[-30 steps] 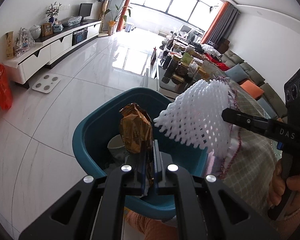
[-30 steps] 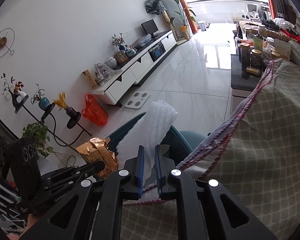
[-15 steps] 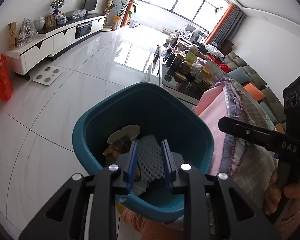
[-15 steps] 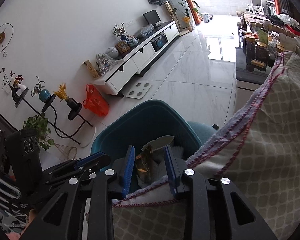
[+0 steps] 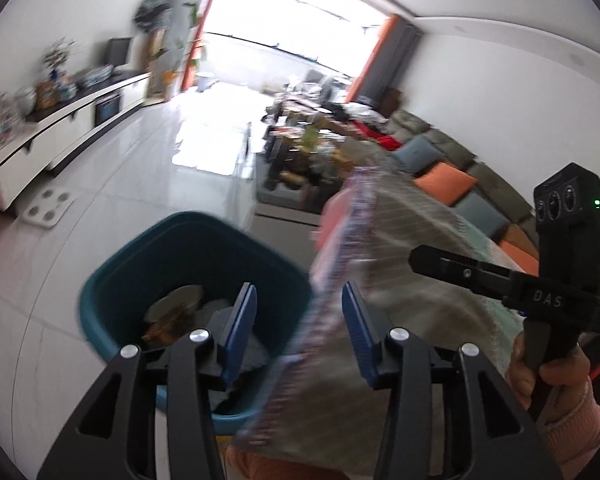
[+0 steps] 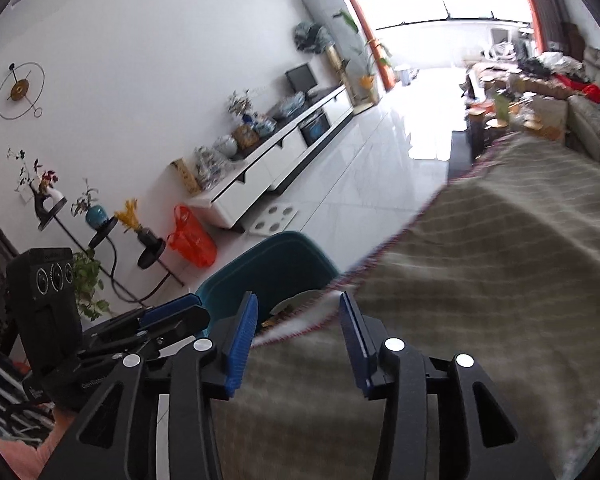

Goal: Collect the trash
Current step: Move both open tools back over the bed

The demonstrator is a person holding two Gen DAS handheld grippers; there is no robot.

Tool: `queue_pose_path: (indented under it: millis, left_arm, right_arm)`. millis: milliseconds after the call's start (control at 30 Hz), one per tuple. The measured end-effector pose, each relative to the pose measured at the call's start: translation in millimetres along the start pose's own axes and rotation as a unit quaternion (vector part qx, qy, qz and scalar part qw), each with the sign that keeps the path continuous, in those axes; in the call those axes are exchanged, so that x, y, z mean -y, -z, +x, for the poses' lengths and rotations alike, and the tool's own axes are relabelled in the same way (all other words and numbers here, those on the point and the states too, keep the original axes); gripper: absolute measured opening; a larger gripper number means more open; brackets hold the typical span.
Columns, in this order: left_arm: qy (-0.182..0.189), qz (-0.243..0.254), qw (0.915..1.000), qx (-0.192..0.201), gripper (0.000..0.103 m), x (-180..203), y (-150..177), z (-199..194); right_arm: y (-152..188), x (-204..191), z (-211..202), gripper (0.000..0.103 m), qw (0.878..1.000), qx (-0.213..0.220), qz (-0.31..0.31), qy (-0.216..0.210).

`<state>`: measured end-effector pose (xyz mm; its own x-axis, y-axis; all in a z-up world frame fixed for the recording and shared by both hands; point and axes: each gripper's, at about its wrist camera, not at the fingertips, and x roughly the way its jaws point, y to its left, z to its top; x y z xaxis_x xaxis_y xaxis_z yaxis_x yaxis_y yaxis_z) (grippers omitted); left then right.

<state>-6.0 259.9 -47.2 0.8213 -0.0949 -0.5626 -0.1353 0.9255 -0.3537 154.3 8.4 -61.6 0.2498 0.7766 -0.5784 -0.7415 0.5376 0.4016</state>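
Left gripper: jaws about half open, just been opening, nothing between the blue pads but air. It sits over the near rim of the teal bin, which is at 7 o'clock in the left wrist view, so a drop from there would land inside.

Trash is in the bin: a brown wrapper at the bottom left, a pale round piece behind it, whitish material beside them. Blur makes it hard to say more.

The bin stands on the white tiled floor, tight against the hanging edge of the checked tablecloth, likely parked there so stuff on the table goes straight over the side.

Right gripper: also about half open, jaws just been opening, holding nothing. It's above the cloth's fringed edge; the bin rim shows at 11 o'clock from its fingertips. In the left view, a hand at 4 o'clock holds its handle.

Judgement: both drops are done and both grippers are free for the next piece. None in view; the cloth looks bare where visible.
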Motion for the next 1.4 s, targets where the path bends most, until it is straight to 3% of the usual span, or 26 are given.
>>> queue_pose_path:
  millis: [300,733,1100,1400]
  left_arm:
    - [0.092,0.072,0.9928,-0.028,0.048,84,6,32]
    - [0.179,0.135,0.9706,-0.088,0.048,199,10,103]
    - [0.195,0.168,0.9568,-0.134,0.048,258,24,141]
    - [0.185,0.18,0.9545,-0.15,0.049,289,26,164]
  right_arm:
    - [25,49,-89,0.047,0.995,0.066,0.035,0.071]
    - [77,140,-204,0.052,0.961,0.125,0.134,0.209]
    - [116,203,-261,0.057,0.927,0.154,0.196,0.279]
    - [132,242,-280,0.066,0.91,0.152,0.235,0.306]
